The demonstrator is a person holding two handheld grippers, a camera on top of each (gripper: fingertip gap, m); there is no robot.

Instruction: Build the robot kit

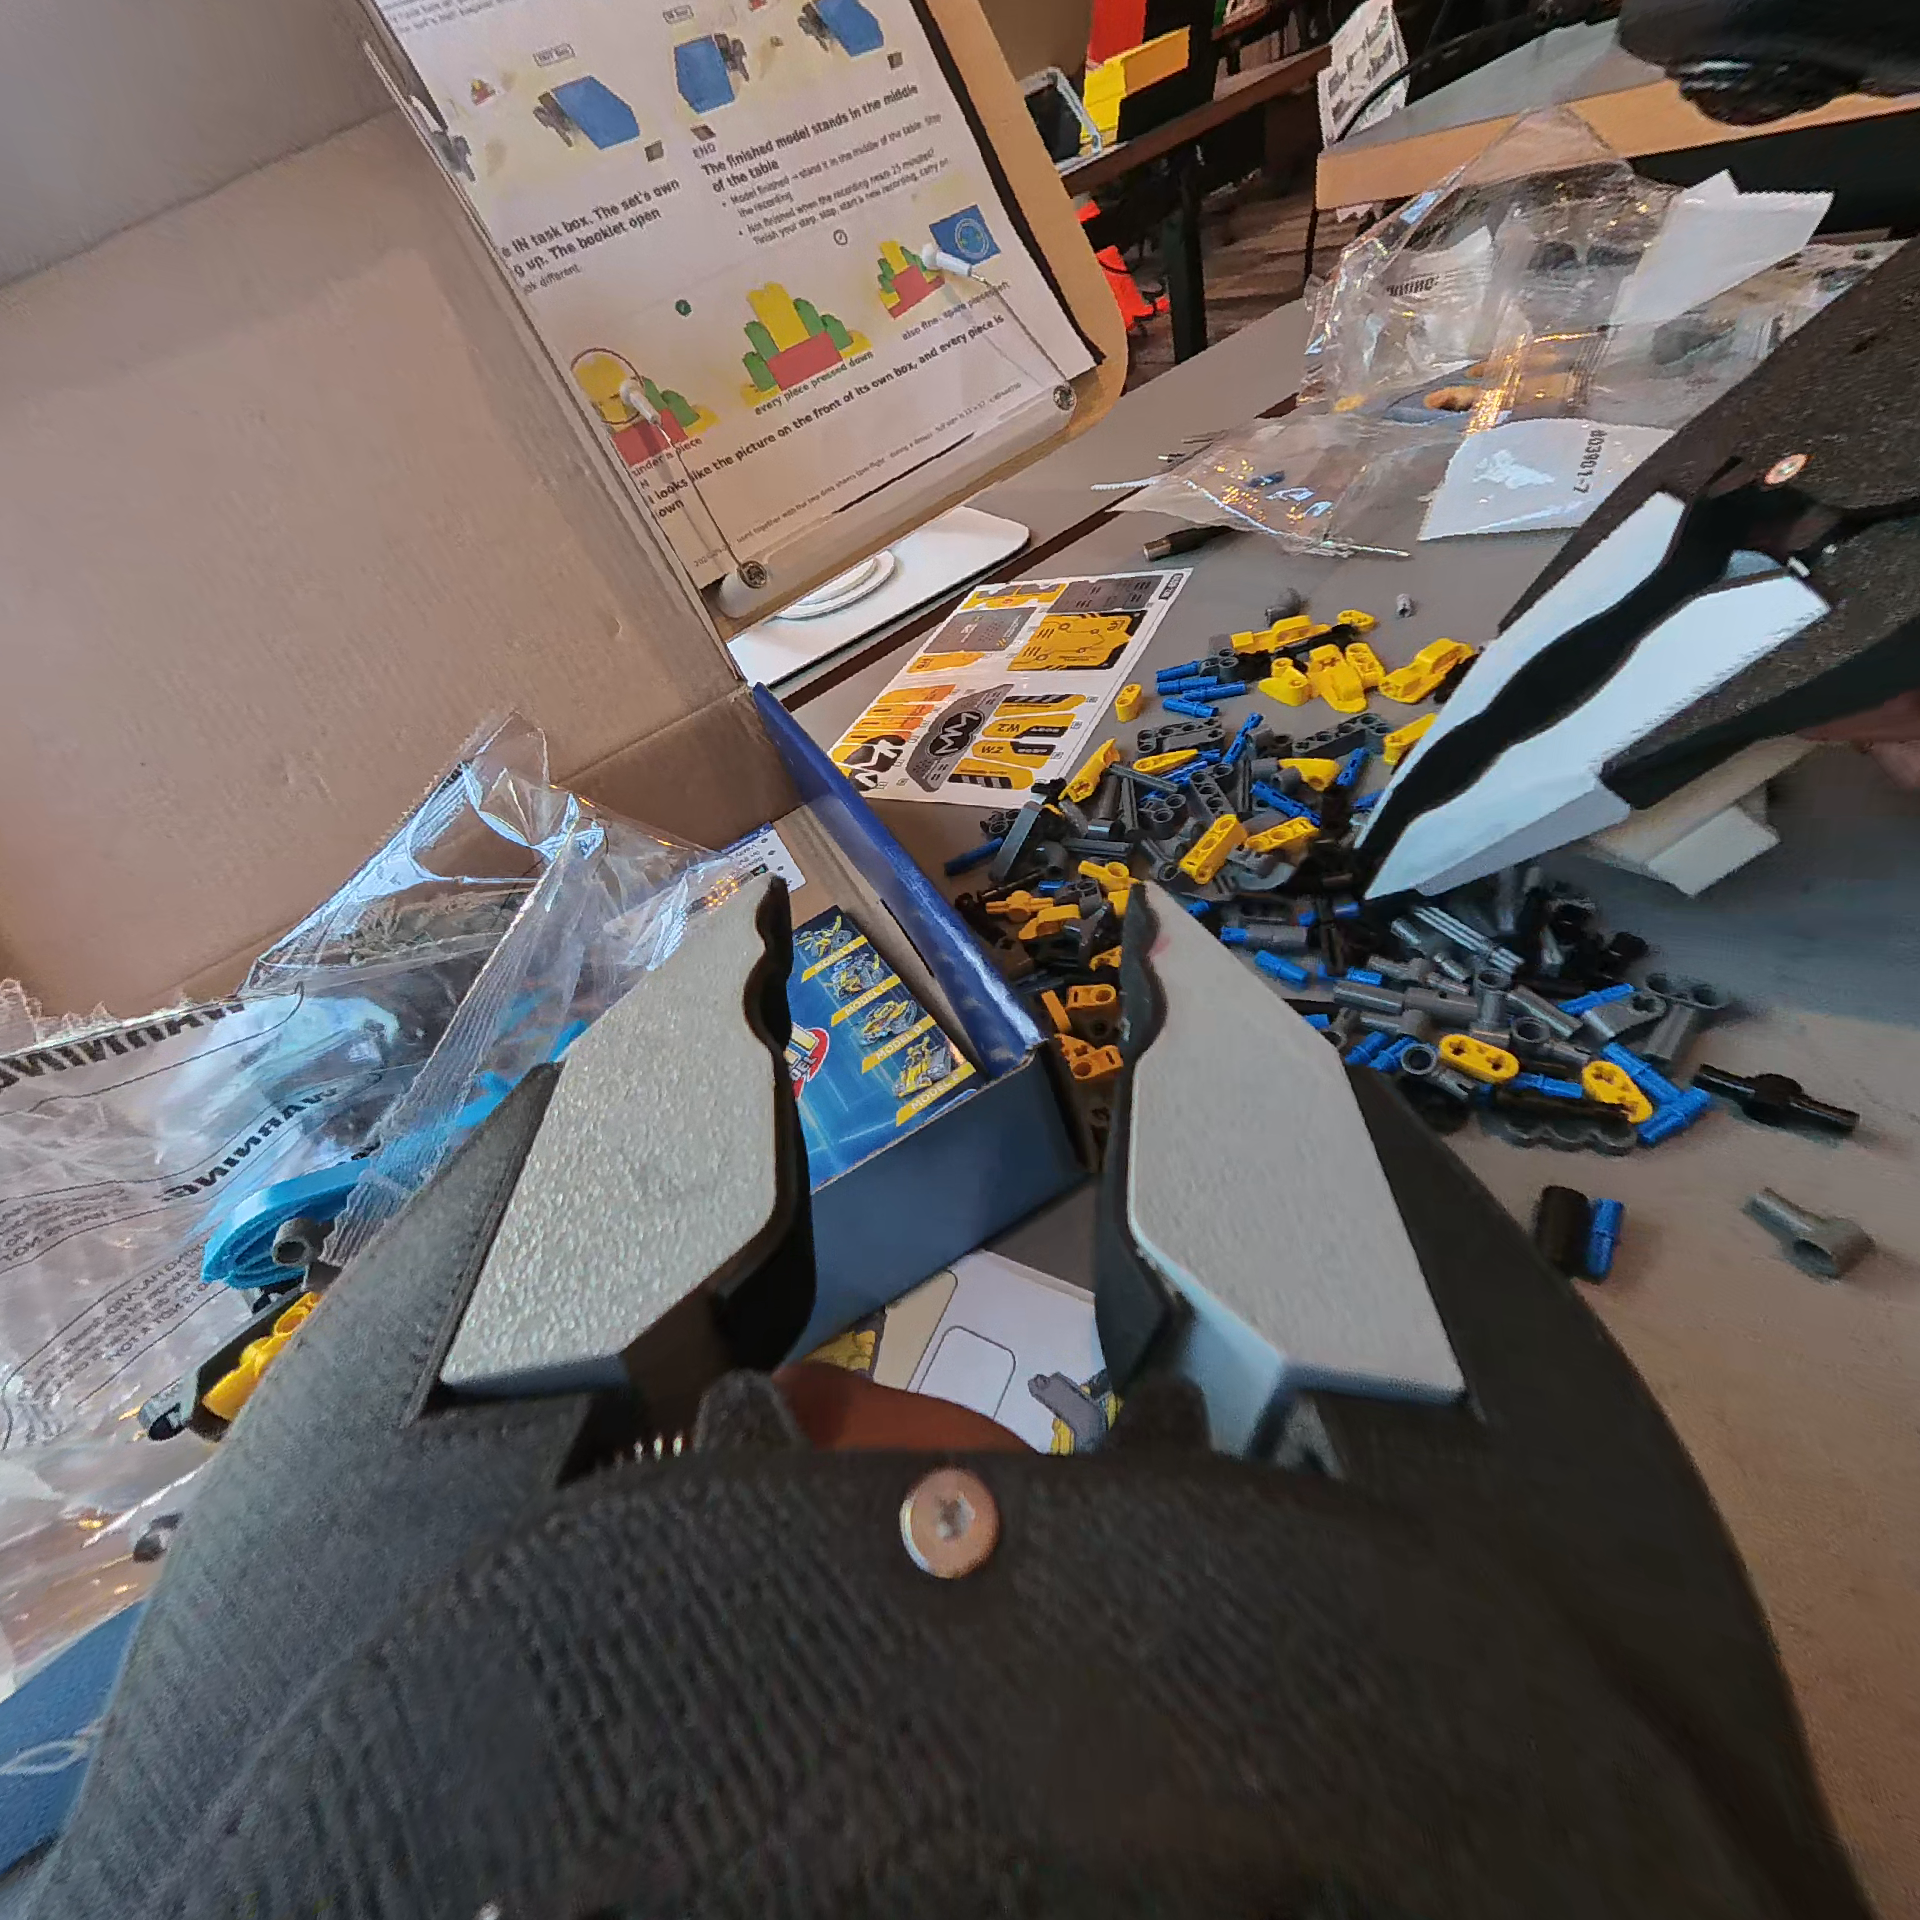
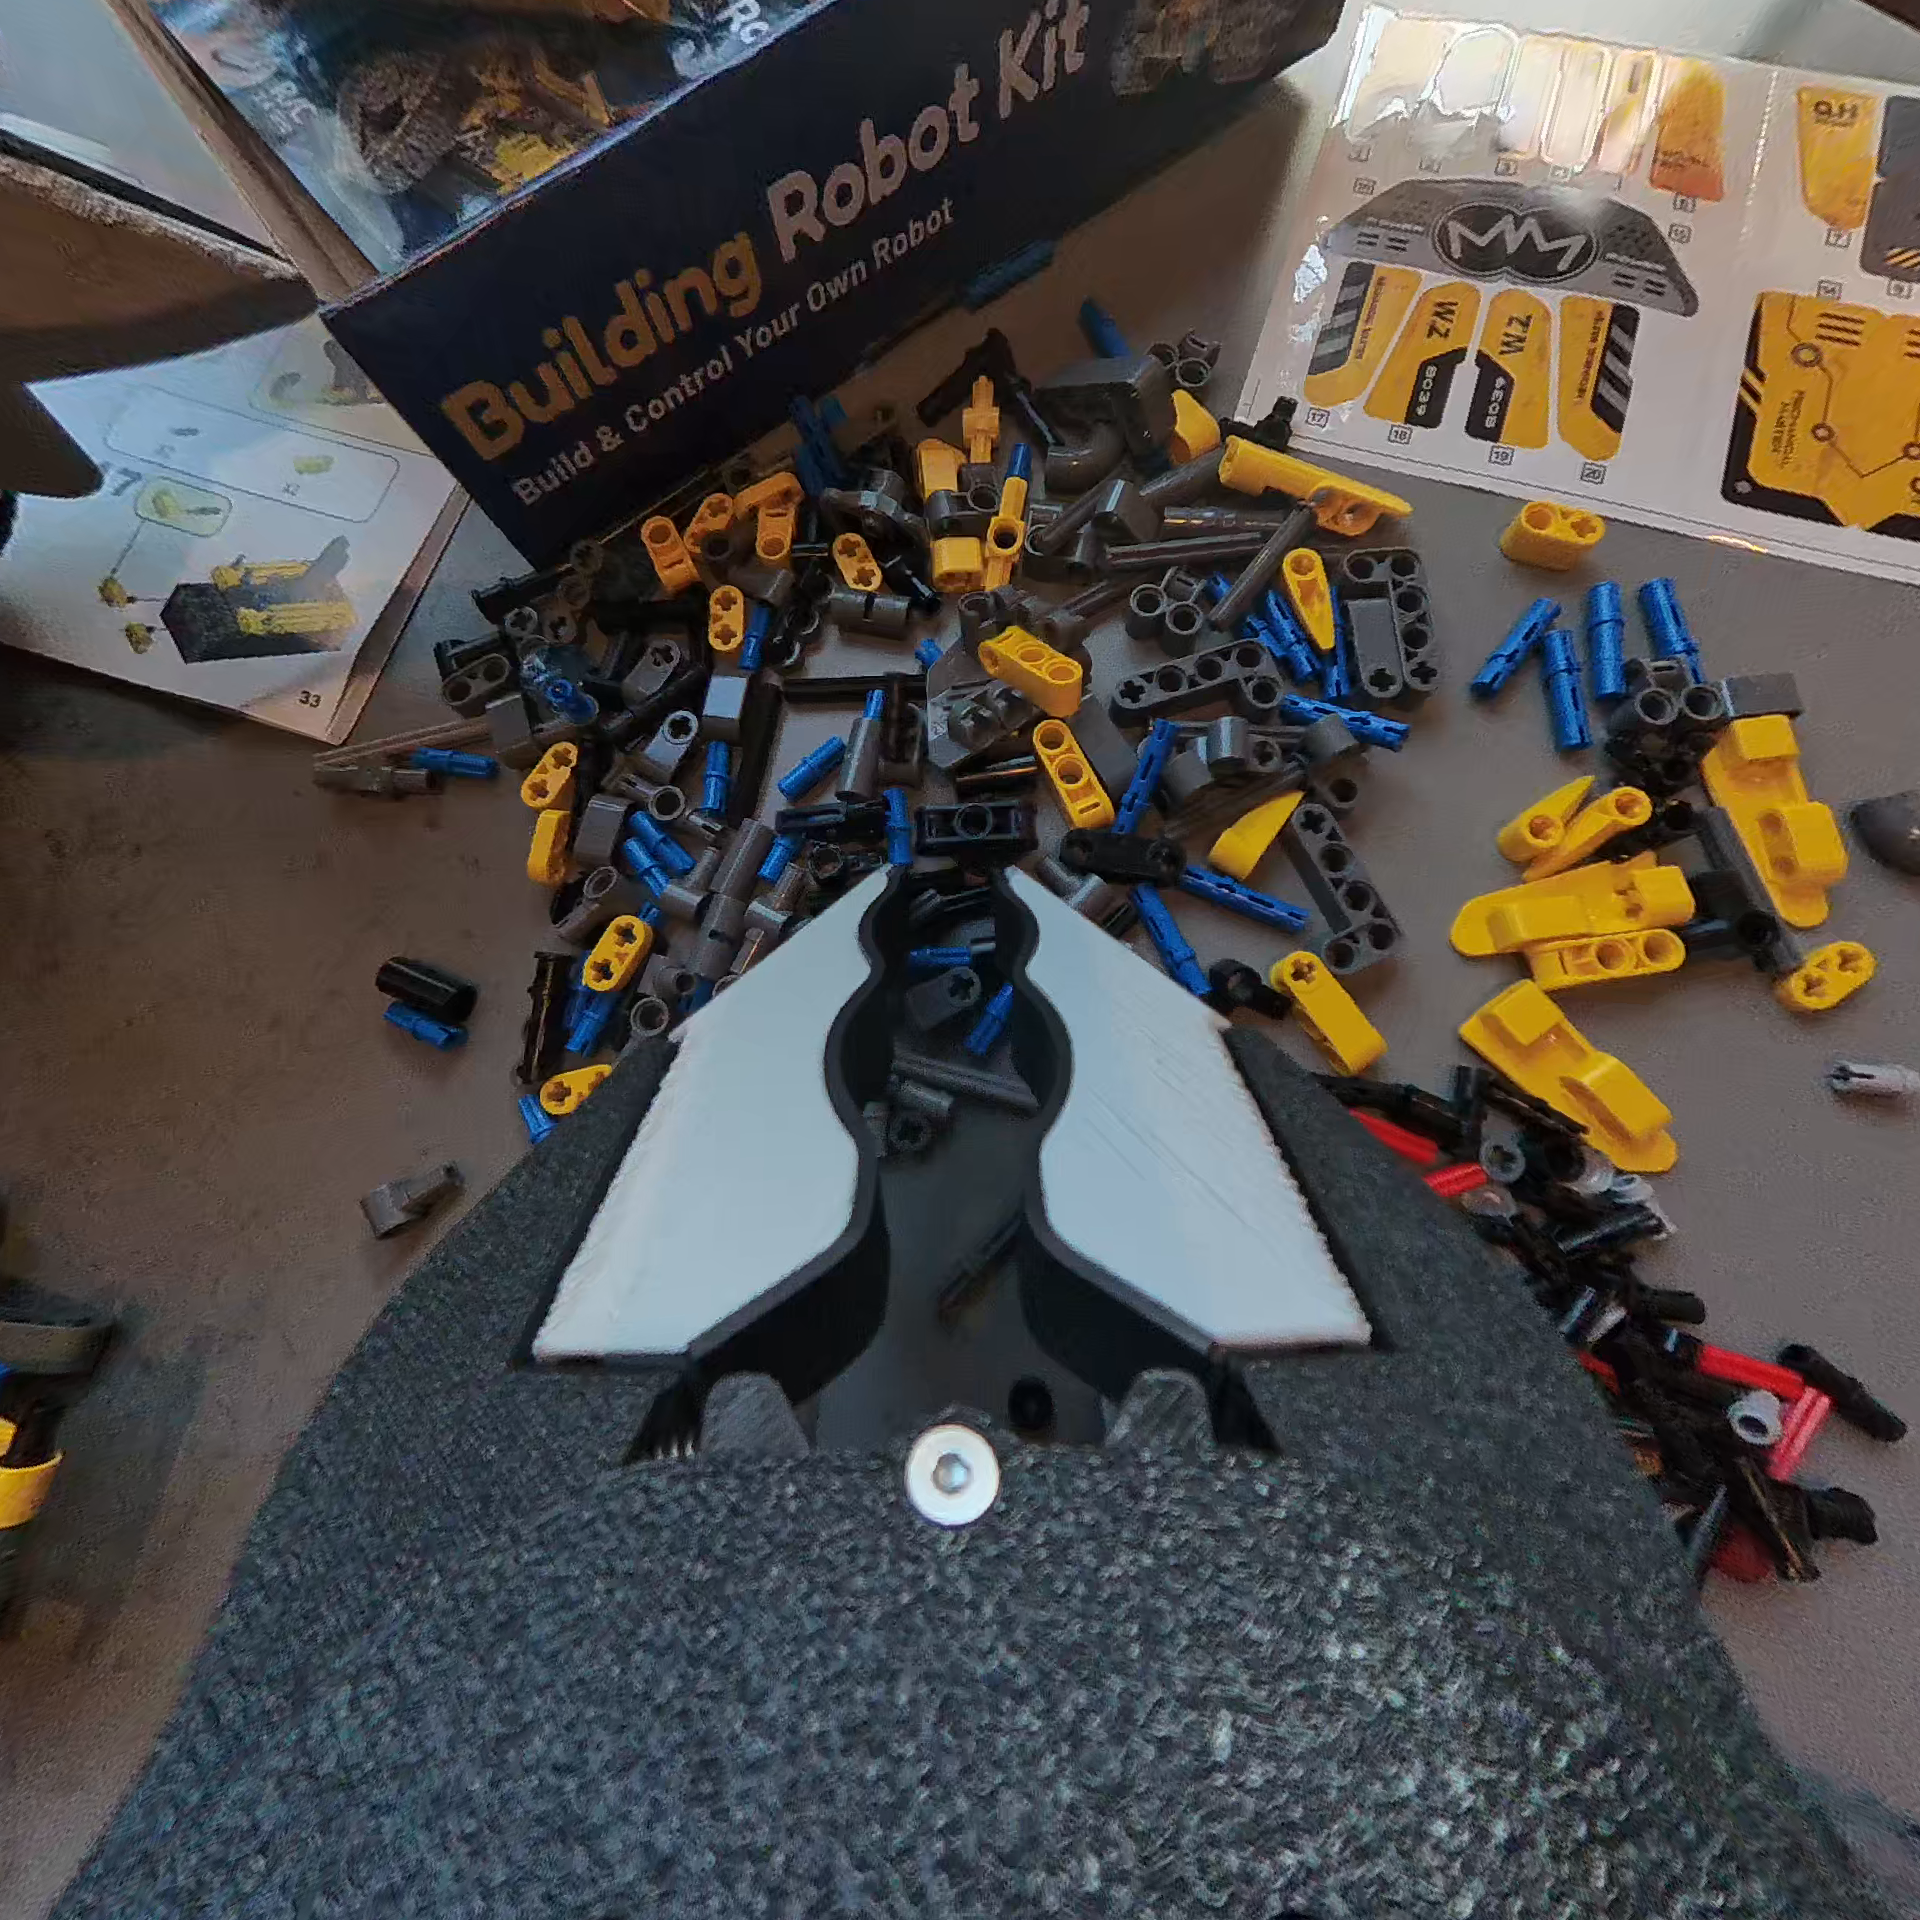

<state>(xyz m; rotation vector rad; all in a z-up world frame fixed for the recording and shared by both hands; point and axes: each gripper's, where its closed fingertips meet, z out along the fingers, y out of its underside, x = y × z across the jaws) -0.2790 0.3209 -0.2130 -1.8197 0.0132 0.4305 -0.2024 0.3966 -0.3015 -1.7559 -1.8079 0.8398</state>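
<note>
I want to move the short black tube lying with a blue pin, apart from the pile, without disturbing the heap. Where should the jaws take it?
Grip the black tube across its round middle, coming from above. It lies on its side on the grey table, clear of the pile, with bare surface on its far side. The blue pin lies against its near side, so a jaw there may nudge it.

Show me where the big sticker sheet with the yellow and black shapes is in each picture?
Left wrist view: the sticker sheet lies flat on the grey table, middle of the picture, left of the pile of small parts.
Right wrist view: the sticker sheet fills the top right corner, beyond the pile of small parts.
Shared landmark: the dark blue kit box beside the pile.
</note>
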